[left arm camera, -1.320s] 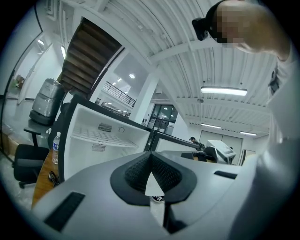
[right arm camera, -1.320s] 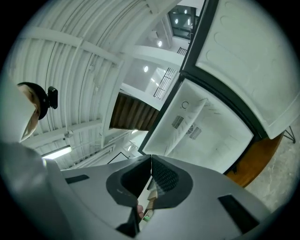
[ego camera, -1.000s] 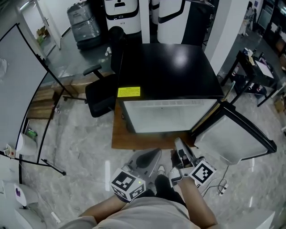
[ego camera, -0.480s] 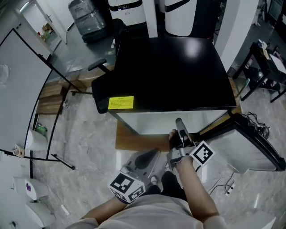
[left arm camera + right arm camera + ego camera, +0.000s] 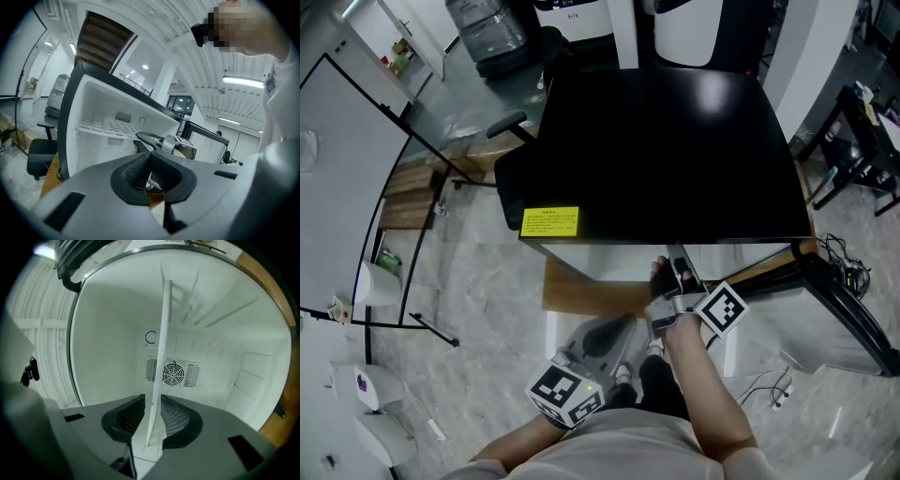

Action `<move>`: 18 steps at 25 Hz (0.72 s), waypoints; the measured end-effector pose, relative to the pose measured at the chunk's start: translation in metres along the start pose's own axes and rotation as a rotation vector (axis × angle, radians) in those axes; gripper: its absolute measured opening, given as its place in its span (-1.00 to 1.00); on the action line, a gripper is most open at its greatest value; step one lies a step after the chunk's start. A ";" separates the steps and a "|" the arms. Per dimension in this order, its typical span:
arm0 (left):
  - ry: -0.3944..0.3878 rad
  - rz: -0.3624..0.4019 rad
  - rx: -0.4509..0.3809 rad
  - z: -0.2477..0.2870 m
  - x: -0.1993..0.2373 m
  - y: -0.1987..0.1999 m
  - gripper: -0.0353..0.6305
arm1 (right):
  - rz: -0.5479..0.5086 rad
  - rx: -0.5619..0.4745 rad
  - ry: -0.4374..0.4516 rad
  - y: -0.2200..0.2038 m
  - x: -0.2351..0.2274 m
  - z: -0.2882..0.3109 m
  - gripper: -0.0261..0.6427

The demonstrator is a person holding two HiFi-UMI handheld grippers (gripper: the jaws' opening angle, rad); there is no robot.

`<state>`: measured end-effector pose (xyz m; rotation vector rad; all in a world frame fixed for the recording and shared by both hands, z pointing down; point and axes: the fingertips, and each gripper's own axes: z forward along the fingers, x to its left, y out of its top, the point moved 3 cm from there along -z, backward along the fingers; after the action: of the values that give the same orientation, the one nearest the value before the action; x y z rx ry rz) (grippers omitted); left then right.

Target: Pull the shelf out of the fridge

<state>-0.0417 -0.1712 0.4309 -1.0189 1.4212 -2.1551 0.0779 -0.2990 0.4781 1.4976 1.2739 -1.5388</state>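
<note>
R gripper point(image 5: 152, 414) reaches into fridge point(image 5: 666, 159), jaws clamped on shelf point(image 5: 164, 333) front edge for the pull; shelf sits inside. L gripper point(image 5: 150, 171) waits outside, jaws together, empty.

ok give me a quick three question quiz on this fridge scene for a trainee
1. True or false: the right tool has its jaws closed on the shelf.
2. Which one is outside the fridge, shut and empty? A. left tool B. the right one
3. Fill in: the fridge's door stands ____.
Key: 1 true; 2 A; 3 open
</note>
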 end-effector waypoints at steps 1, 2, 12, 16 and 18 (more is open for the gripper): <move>0.003 -0.002 0.001 0.000 0.001 0.000 -0.88 | 0.002 -0.003 0.003 0.001 0.000 0.004 -0.67; 0.007 -0.004 0.001 0.000 0.003 0.000 -0.88 | 0.006 -0.006 0.006 0.002 -0.001 0.008 -0.67; 0.028 -0.009 -0.005 0.002 0.011 -0.001 -0.88 | 0.042 -0.037 0.007 0.005 -0.010 0.030 -0.74; 0.033 -0.013 -0.006 0.001 0.013 0.000 -0.88 | 0.051 -0.049 0.015 0.005 -0.011 0.030 -0.76; 0.036 -0.014 -0.006 0.000 0.013 0.000 -0.88 | 0.056 -0.052 0.007 0.005 -0.010 0.029 -0.77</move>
<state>-0.0506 -0.1795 0.4356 -0.9999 1.4421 -2.1913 0.0736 -0.3295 0.4839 1.4949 1.2559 -1.4551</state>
